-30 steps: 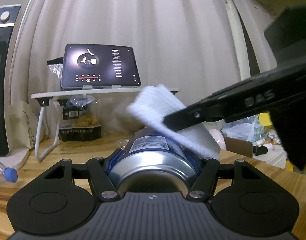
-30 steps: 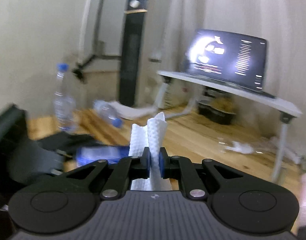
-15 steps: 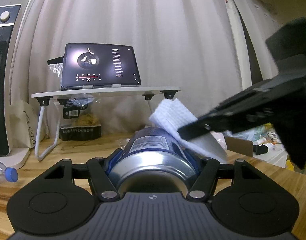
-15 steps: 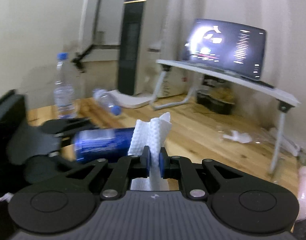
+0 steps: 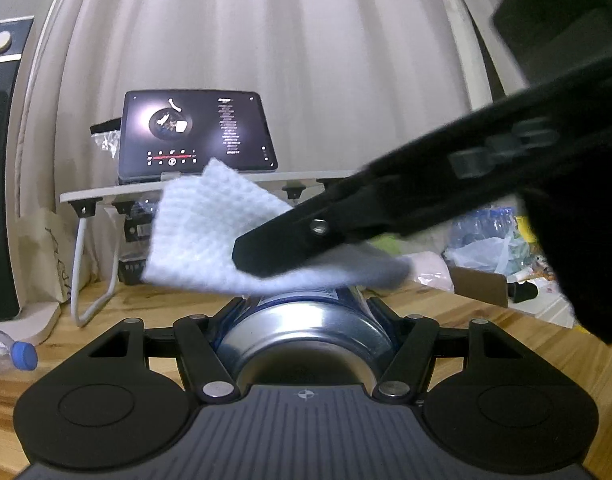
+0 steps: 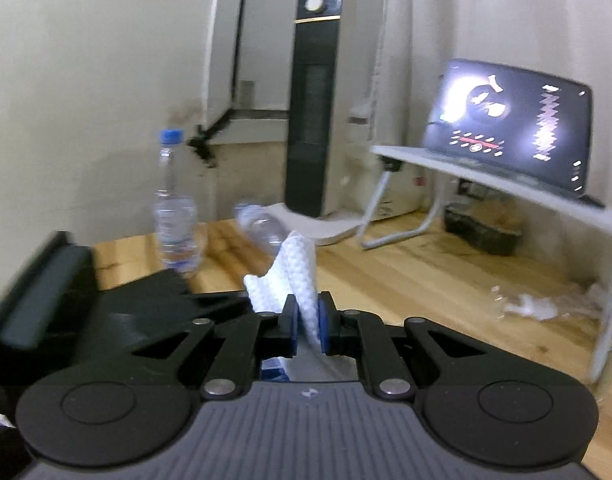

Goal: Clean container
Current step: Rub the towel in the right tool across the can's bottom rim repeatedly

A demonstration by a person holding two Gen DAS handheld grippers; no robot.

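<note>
My left gripper (image 5: 301, 304) is shut on a blue metal can (image 5: 306, 320) that lies on its side, pointing away from the camera. The right gripper (image 5: 249, 254) reaches in from the right above the can, shut on a white waffle-textured cloth (image 5: 203, 232) that drapes over the can's top. In the right wrist view the cloth (image 6: 293, 276) is pinched between the blue pads of the right gripper (image 6: 306, 322). A sliver of the can (image 6: 273, 370) shows below the fingers, and the black left gripper lies at the lower left.
A wooden floor (image 6: 406, 276) spreads around. A low white folding table (image 5: 105, 196) carries a lit tablet (image 5: 193, 136). A tall black heater (image 6: 316, 100) stands by the wall, with one upright water bottle (image 6: 173, 208) and one lying bottle (image 6: 261, 226). Bags and clutter (image 5: 490, 240) lie right.
The right gripper slid the cloth back over the can from the right side to its top, toward the left. The left gripper and can stayed still.
</note>
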